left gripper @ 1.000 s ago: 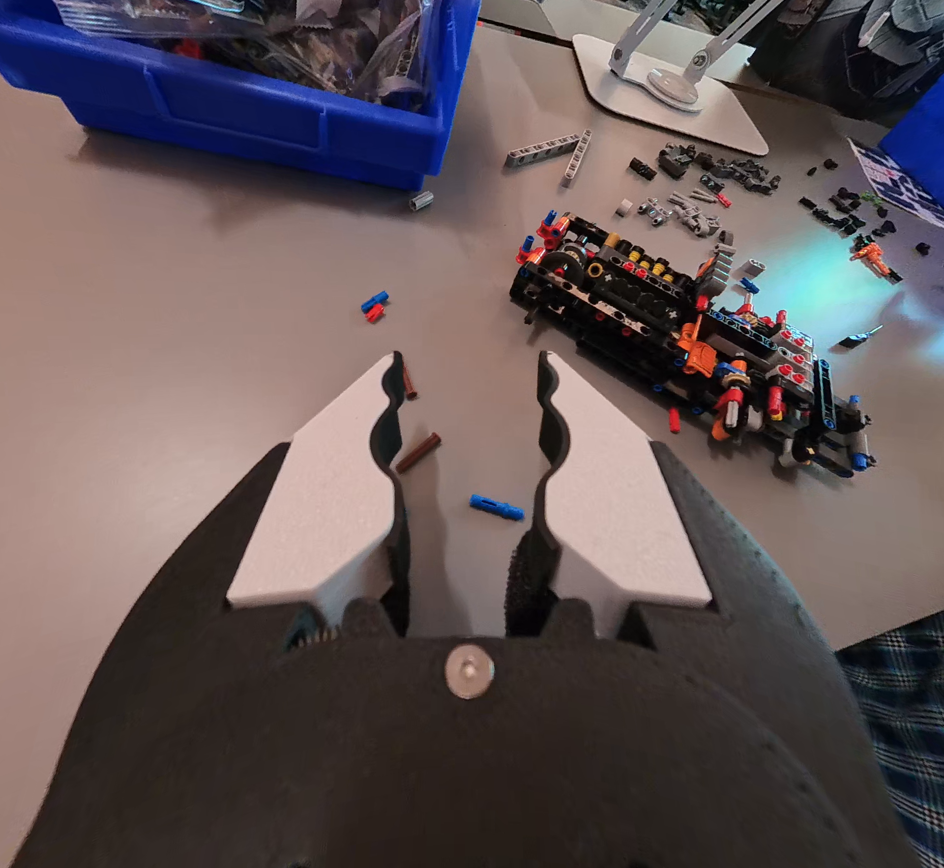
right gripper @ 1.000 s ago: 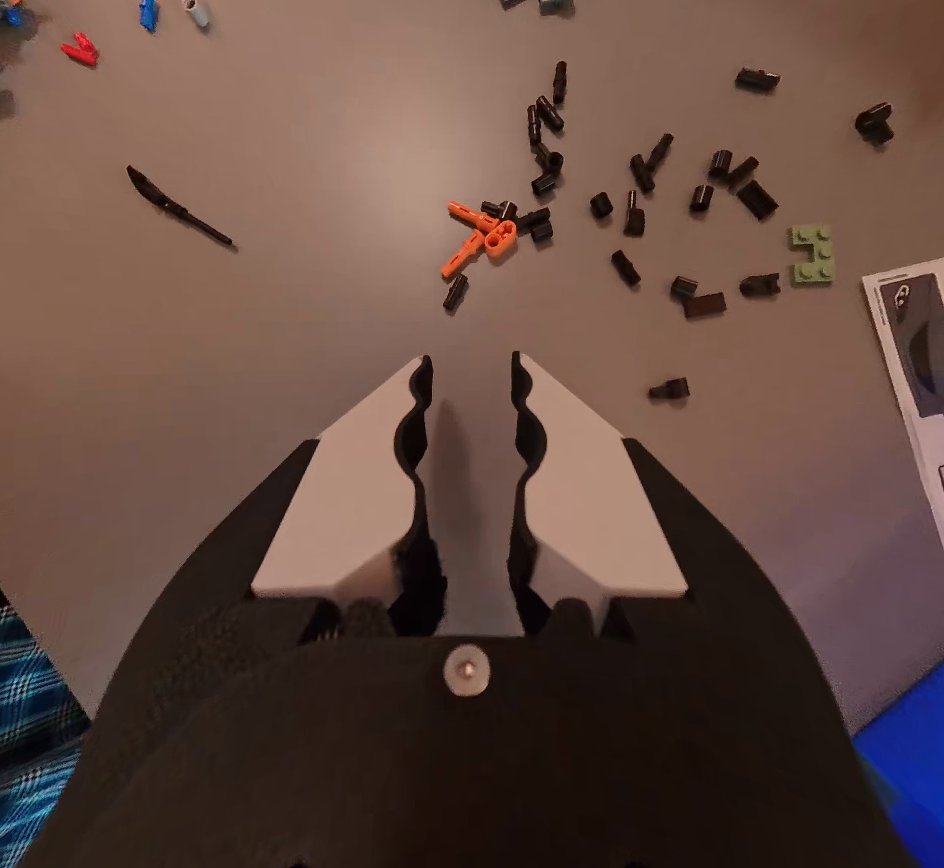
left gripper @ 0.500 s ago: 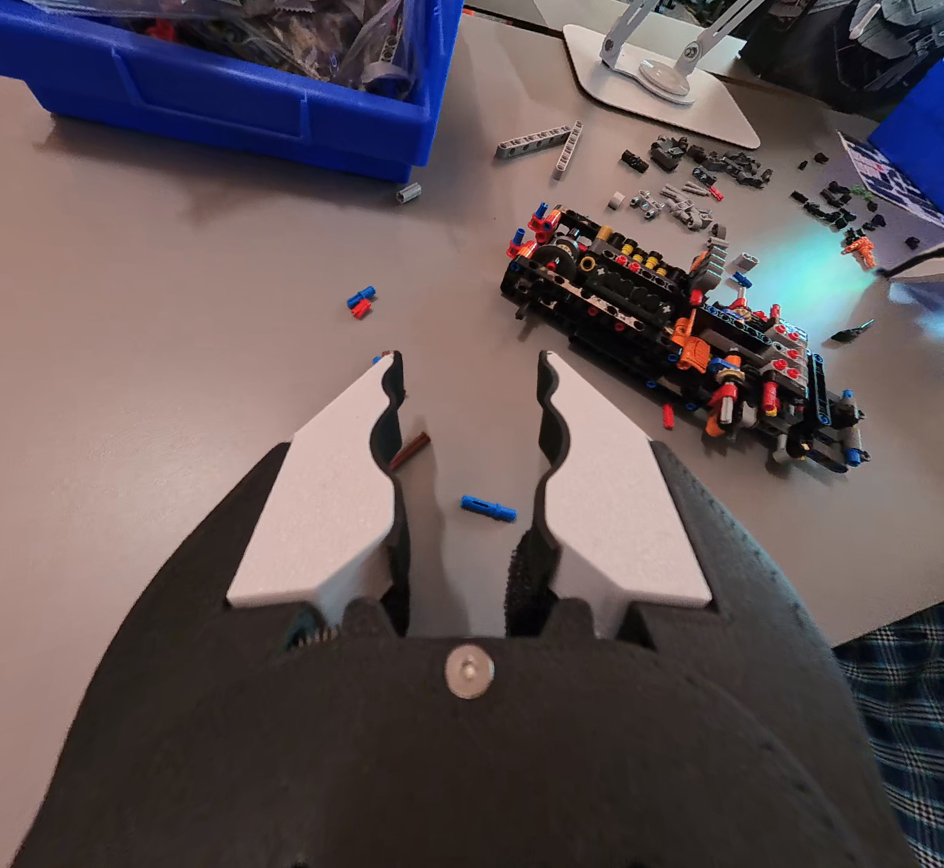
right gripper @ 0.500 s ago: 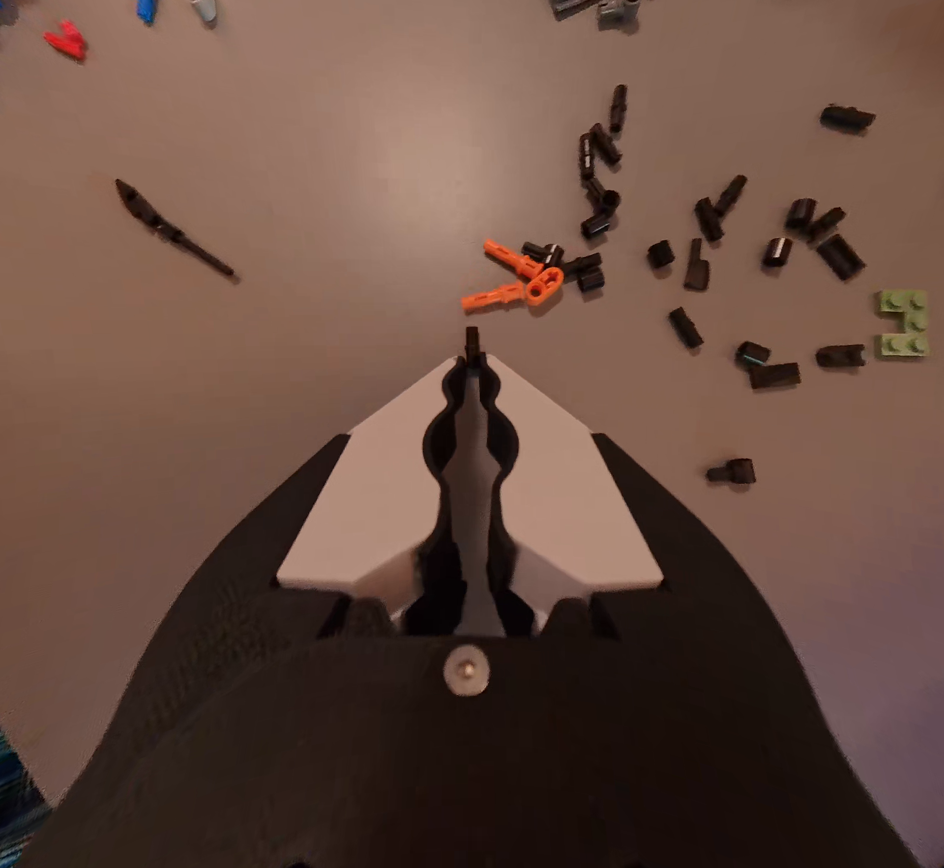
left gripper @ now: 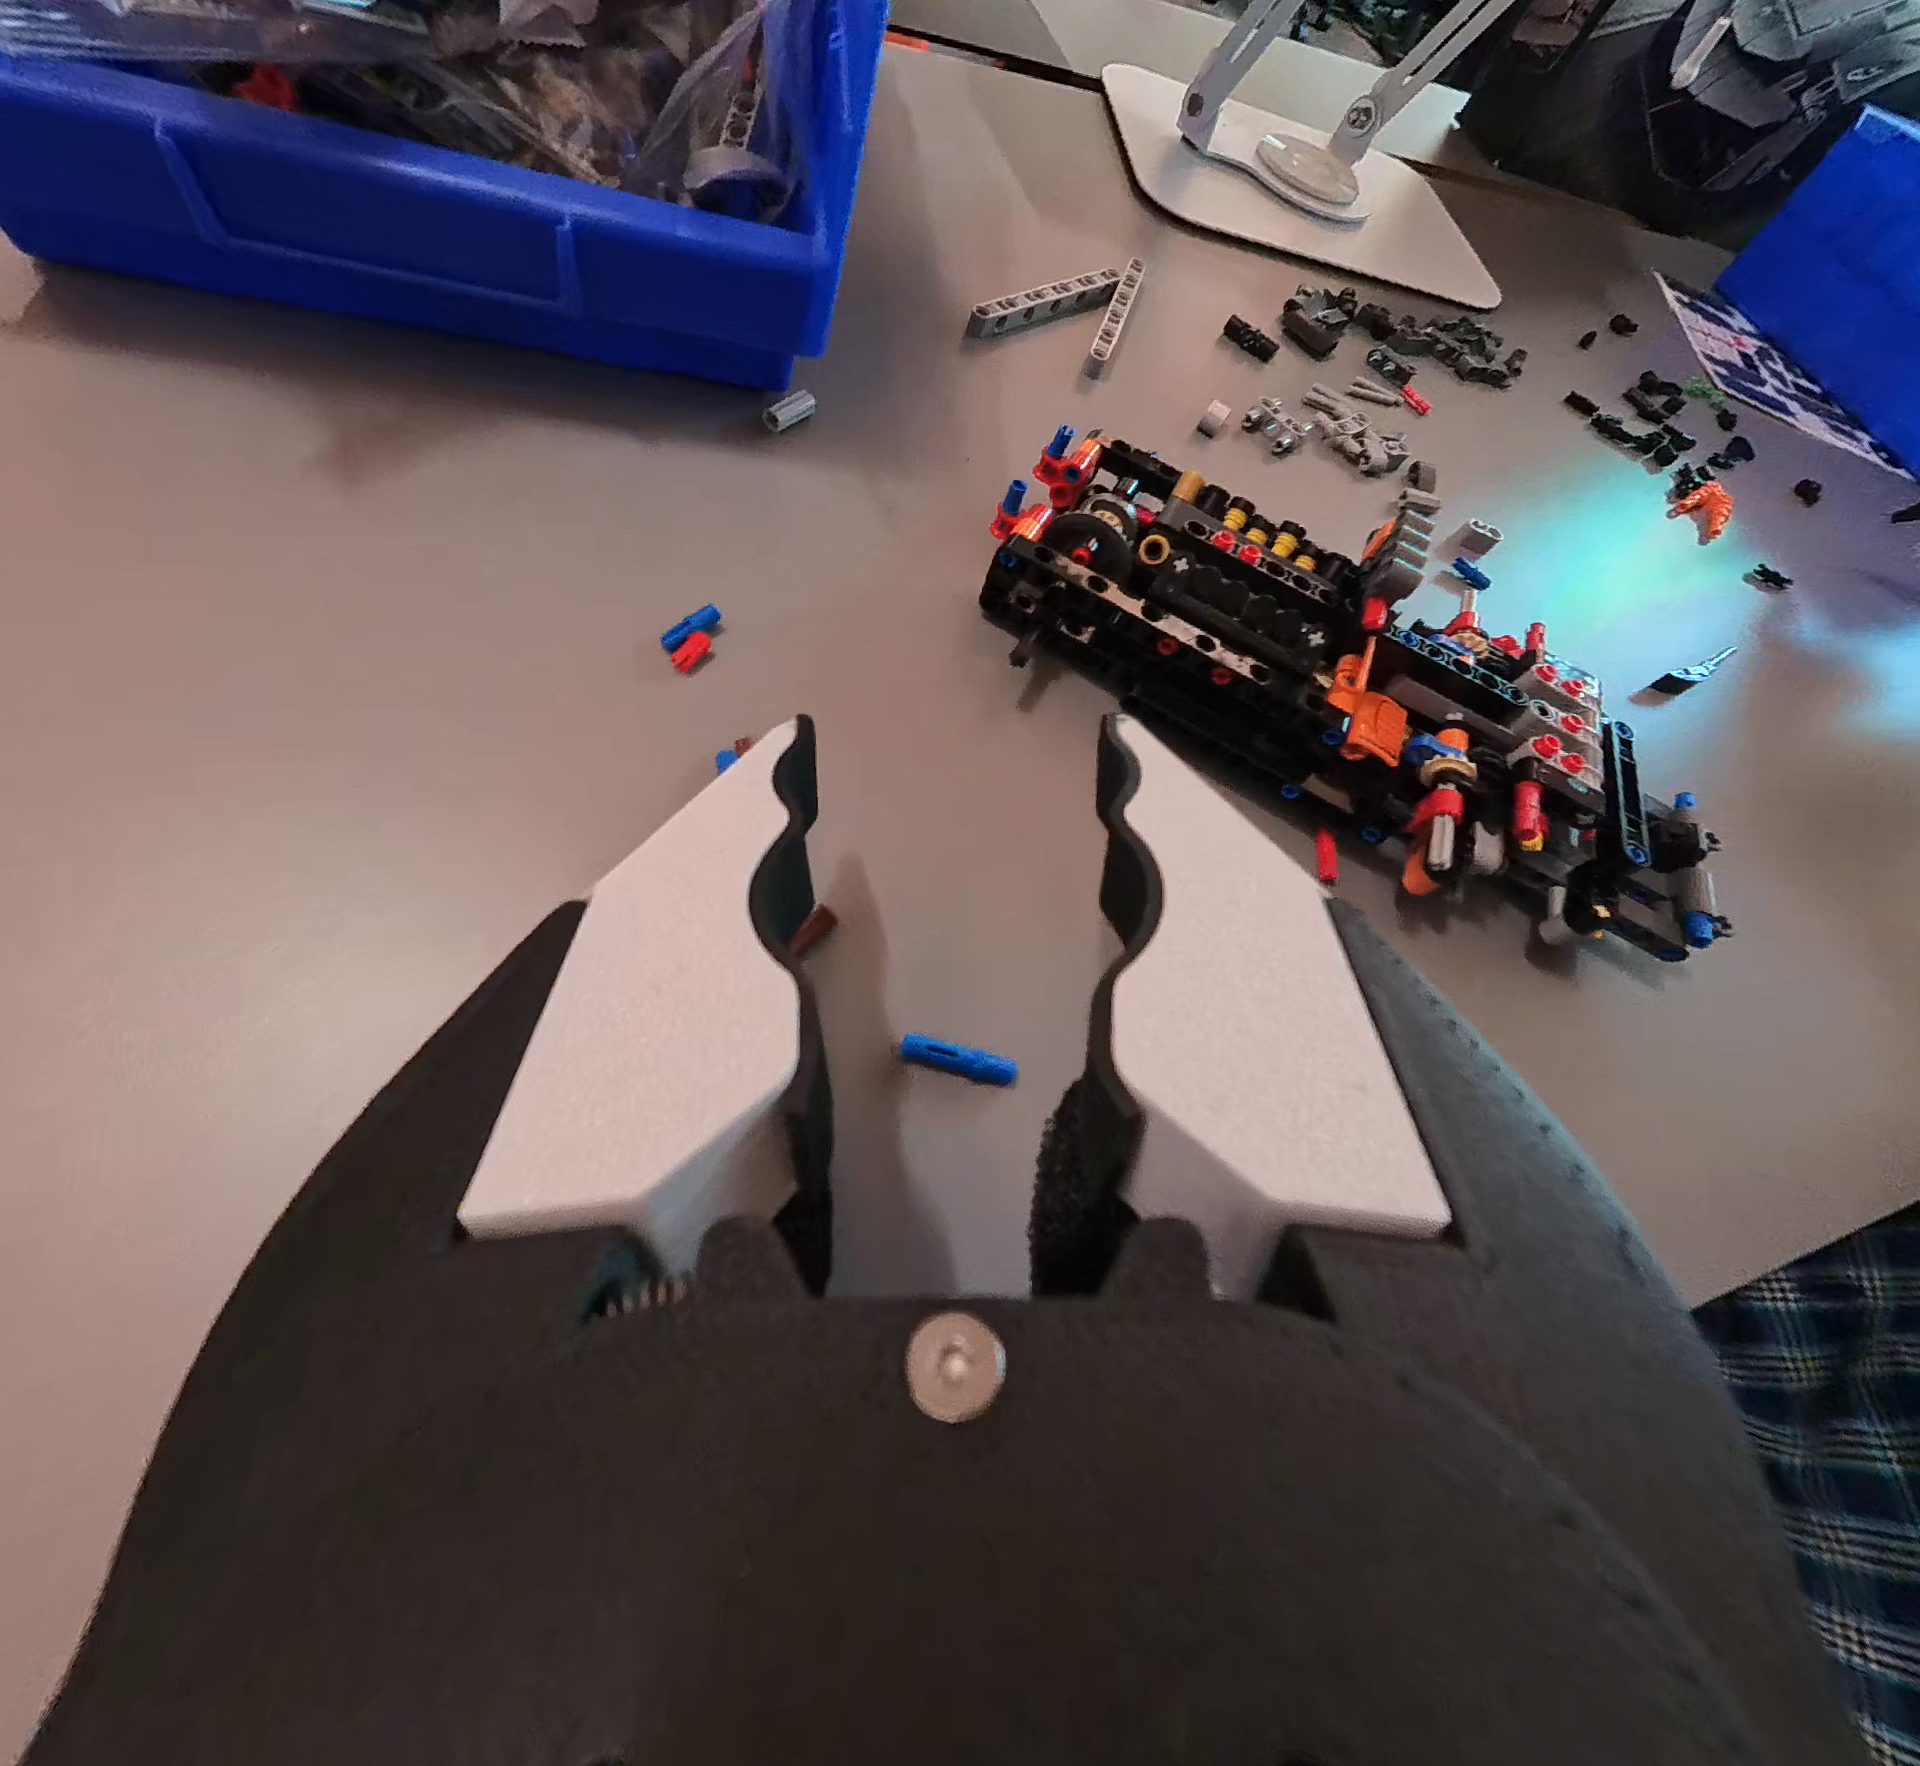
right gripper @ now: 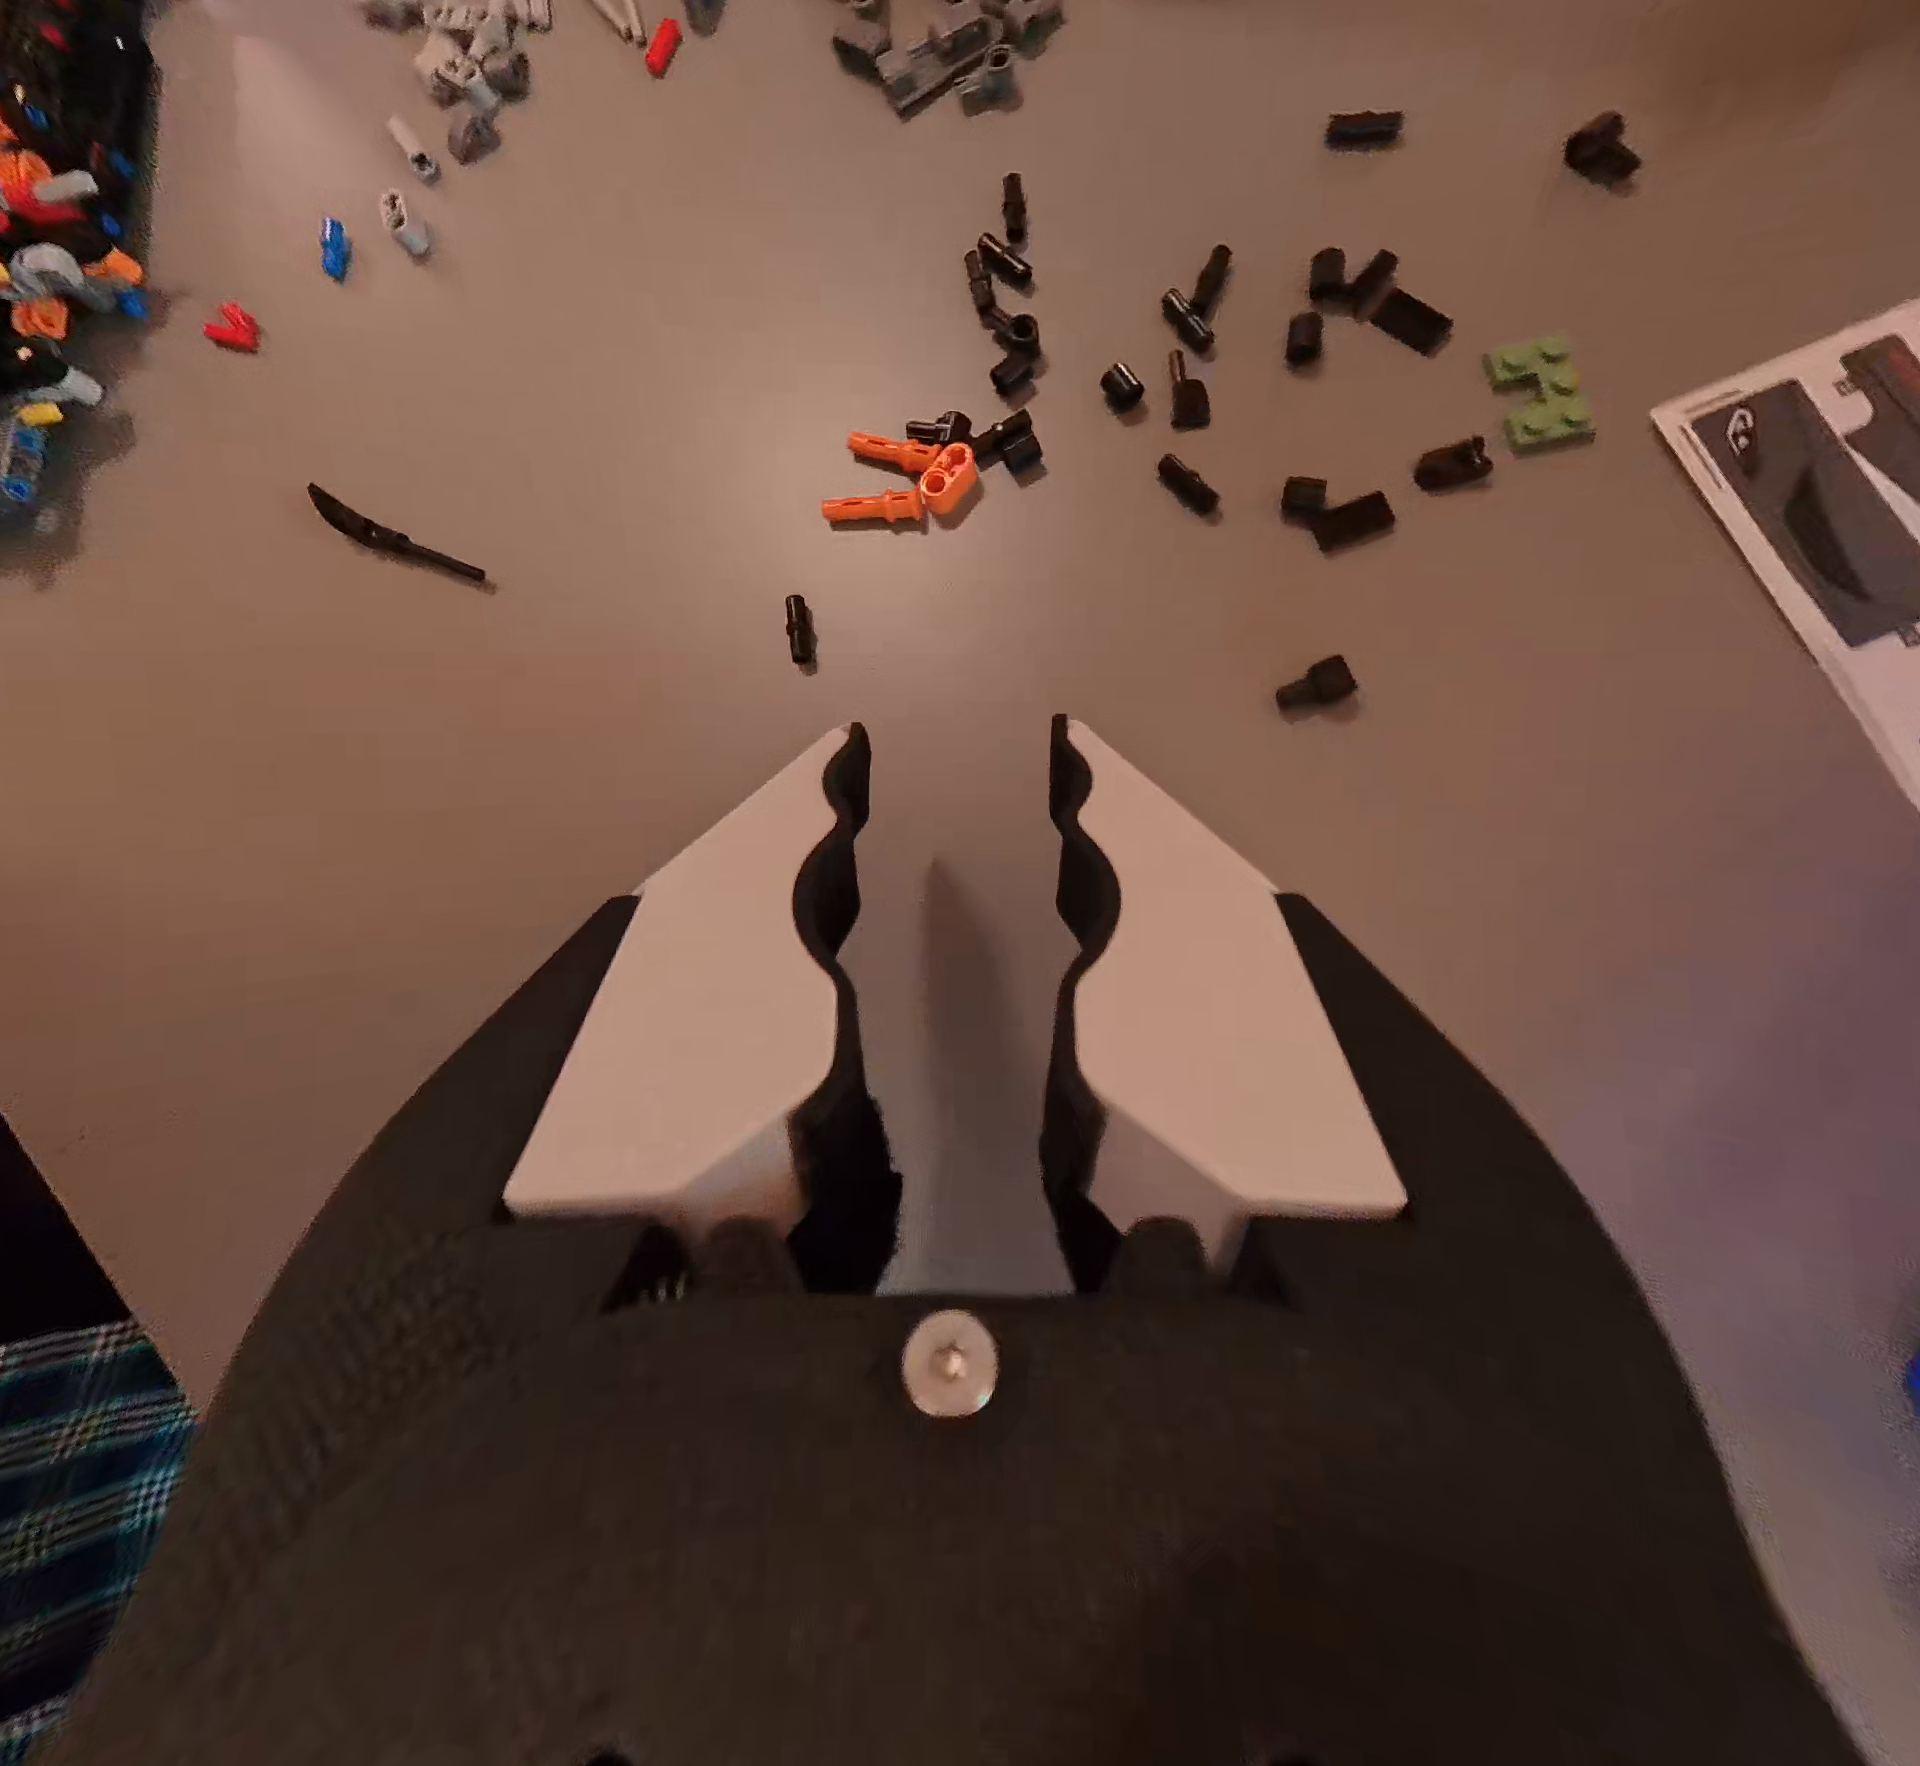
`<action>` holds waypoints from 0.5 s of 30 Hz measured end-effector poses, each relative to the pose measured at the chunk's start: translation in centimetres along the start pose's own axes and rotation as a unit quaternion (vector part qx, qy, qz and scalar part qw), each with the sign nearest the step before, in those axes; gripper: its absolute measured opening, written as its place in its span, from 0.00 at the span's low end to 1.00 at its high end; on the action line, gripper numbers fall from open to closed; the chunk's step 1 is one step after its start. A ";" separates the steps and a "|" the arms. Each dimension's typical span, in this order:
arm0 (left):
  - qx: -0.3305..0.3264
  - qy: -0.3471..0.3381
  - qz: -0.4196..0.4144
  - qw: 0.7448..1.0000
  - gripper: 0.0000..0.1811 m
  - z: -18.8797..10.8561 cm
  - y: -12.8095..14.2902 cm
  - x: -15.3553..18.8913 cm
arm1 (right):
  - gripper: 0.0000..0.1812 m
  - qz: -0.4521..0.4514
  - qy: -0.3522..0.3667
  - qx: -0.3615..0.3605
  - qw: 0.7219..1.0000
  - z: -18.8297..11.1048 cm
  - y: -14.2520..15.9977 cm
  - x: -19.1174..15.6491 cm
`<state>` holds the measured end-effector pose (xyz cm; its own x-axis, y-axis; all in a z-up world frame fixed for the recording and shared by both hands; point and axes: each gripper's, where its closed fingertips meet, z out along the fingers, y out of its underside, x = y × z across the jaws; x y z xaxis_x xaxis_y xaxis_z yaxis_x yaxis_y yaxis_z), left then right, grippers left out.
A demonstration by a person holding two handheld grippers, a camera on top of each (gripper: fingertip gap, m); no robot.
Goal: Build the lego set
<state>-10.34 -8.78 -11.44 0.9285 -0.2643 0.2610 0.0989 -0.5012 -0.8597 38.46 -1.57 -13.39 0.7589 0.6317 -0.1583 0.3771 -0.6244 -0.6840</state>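
Note:
The long black, red and orange lego chassis (left gripper: 1340, 698) lies on the grey table right of my left gripper (left gripper: 956, 729), which is open and empty. A blue pin (left gripper: 956, 1060) and a brown pin (left gripper: 814, 930) lie on the table between its fingers. My right gripper (right gripper: 956, 729) is open and empty above the table. A small black pin (right gripper: 798, 627) lies just ahead of its left fingertip. Orange pins and a connector (right gripper: 914, 478) lie farther ahead, among several scattered black pins (right gripper: 1184, 366). The chassis end shows at the left edge of the right wrist view (right gripper: 52, 210).
A blue bin (left gripper: 416, 262) of bagged parts stands at the back left. A white stand base (left gripper: 1309, 199) is at the back. Grey beams (left gripper: 1049, 303), grey parts (right gripper: 935, 43), a green plate (right gripper: 1538, 391), a black blade piece (right gripper: 395, 537) and an instruction sheet (right gripper: 1808, 490) lie around. There is about 50 cm between the tips of the two grippers.
My right gripper shut on the small black pin, then opened and pulled back; the pin now lies on the table nearer than the orange pieces. The left gripper drifted slightly and stays open.

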 end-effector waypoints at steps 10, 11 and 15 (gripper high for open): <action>-0.001 0.022 0.050 0.998 0.31 0.8 -0.6 3.3 | 0.21 -0.043 0.049 0.033 0.997 2.0 1.9 0.4; 0.001 0.029 0.051 0.998 0.31 1.0 -0.7 3.8 | 0.22 -0.046 0.050 0.033 0.997 2.0 1.9 0.4; -0.004 0.056 0.063 0.996 0.32 1.9 -0.3 6.1 | 0.24 -0.055 0.061 0.036 0.996 2.0 1.8 0.5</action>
<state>-4.03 -8.63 -10.40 0.8875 -0.4154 0.1994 -0.0183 -0.4643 -0.8855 38.47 -1.47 -16.14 0.7754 0.6314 0.0049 0.4257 -0.5170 -0.7426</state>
